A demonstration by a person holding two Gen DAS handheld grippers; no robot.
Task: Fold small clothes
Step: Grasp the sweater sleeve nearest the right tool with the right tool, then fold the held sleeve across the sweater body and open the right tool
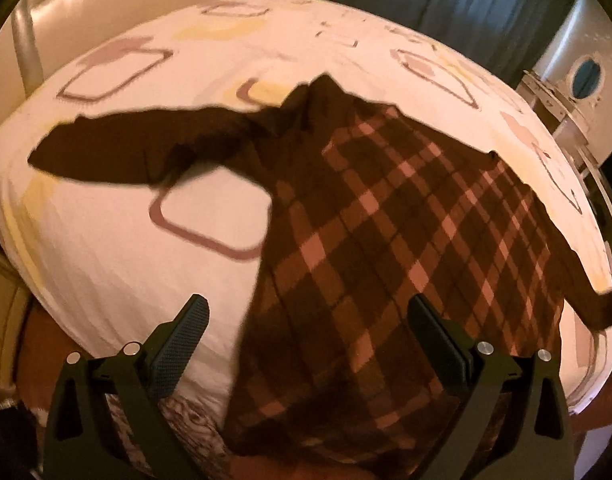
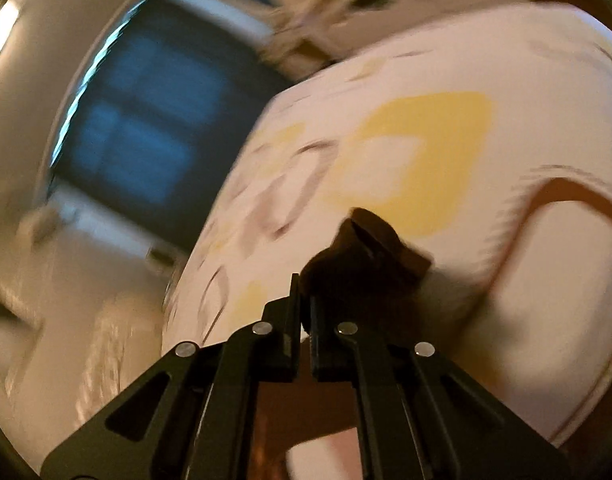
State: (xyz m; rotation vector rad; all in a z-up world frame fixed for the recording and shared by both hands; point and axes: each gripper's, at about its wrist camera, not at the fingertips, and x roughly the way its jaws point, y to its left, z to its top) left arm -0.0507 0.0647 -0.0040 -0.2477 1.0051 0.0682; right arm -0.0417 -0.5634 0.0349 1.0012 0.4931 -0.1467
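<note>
The left gripper (image 1: 306, 312) hangs over the near edge of the bed (image 1: 105, 248) with its jaws spread wide and nothing pinched between them. Lying flat under and ahead of those jaws is the small checked garment (image 1: 386, 240), dark brown with pinkish squares; its hem end runs down between the two fingers (image 1: 185, 336) and past them toward the bed's edge, though the pads do not press on it. One plain dark sleeve (image 1: 137, 152) stretches away to the left of the jaws, well beyond the left finger, flat on the white sheet with its brown and yellow outlined squares. To the right of the jaws the cloth narrows into a second dark strip (image 1: 602, 308) that reaches out to the frame's edge. The right gripper (image 2: 303, 300) has its jaws shut tight on a bunched tuft of dark brown fabric (image 2: 366, 248), which bulges out just ahead of the fingertips and a little to their right. Behind that tuft the sheet is smeared with motion blur, and a dark blue window or screen (image 2: 145, 120) sits far off to the left of those jaws, too blurred to tell which.
</note>
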